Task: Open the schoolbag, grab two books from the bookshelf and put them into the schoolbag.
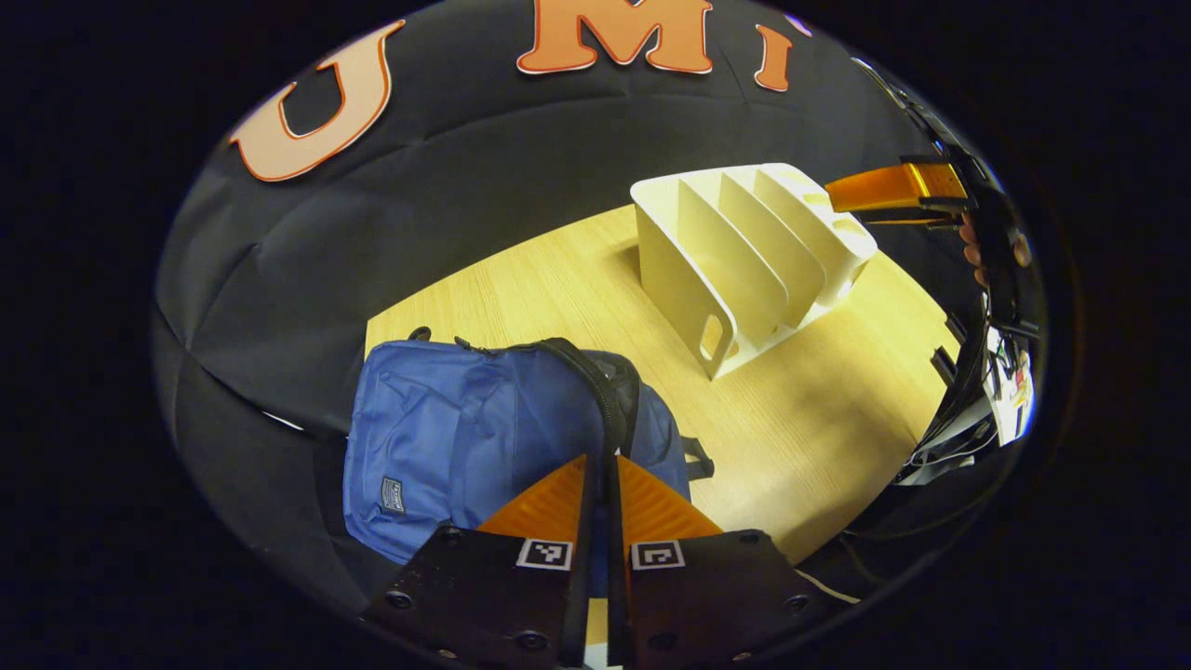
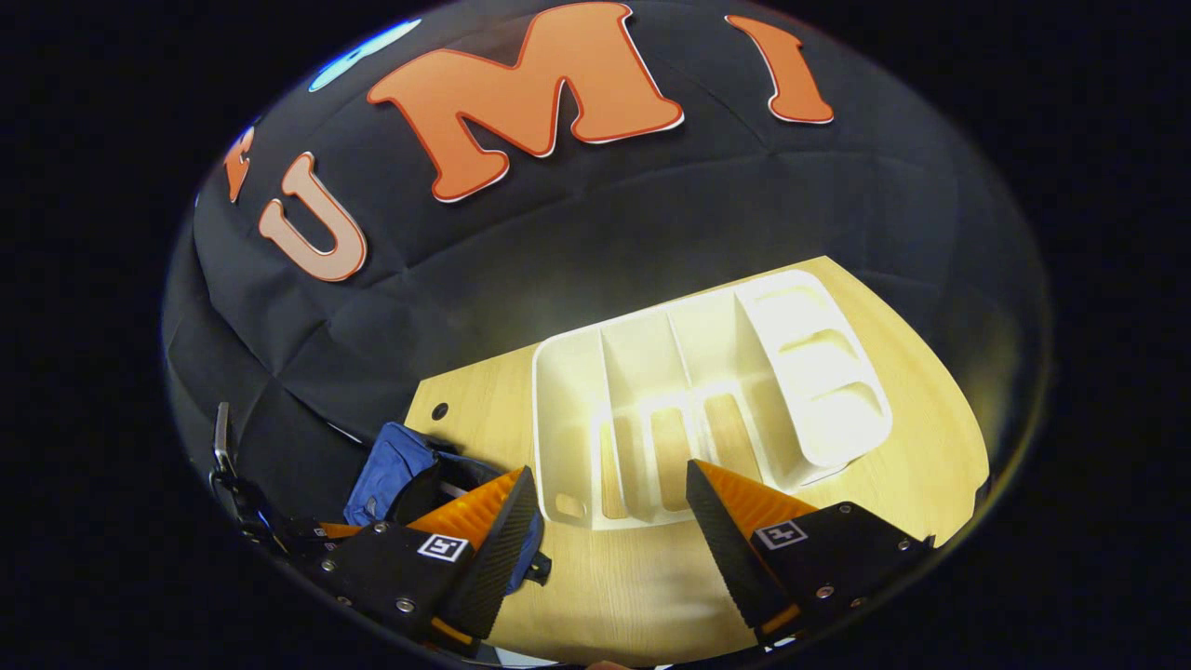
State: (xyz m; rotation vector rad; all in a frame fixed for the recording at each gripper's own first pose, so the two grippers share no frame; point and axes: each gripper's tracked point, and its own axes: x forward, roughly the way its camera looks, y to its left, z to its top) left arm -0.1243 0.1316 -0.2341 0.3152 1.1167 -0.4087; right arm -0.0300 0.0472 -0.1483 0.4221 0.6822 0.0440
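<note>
Left claw [image 1: 600,465] clenched on schoolbag [image 1: 484,437] rim, holding it open. Right claw [image 2: 609,493] released above bookshelf [image 2: 707,400], slots empty, schoolbag at nine o'clock.

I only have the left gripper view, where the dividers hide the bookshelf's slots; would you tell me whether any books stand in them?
Observer: Looking down from the right gripper view, the bookshelf slots hold no books; bare table shows through the base openings.
Operator: Thank you. My left gripper is shut on the schoolbag; is the right gripper open?
Observer: Yes, the right gripper has its fingers wide apart, over the bookshelf's near edge.
</note>
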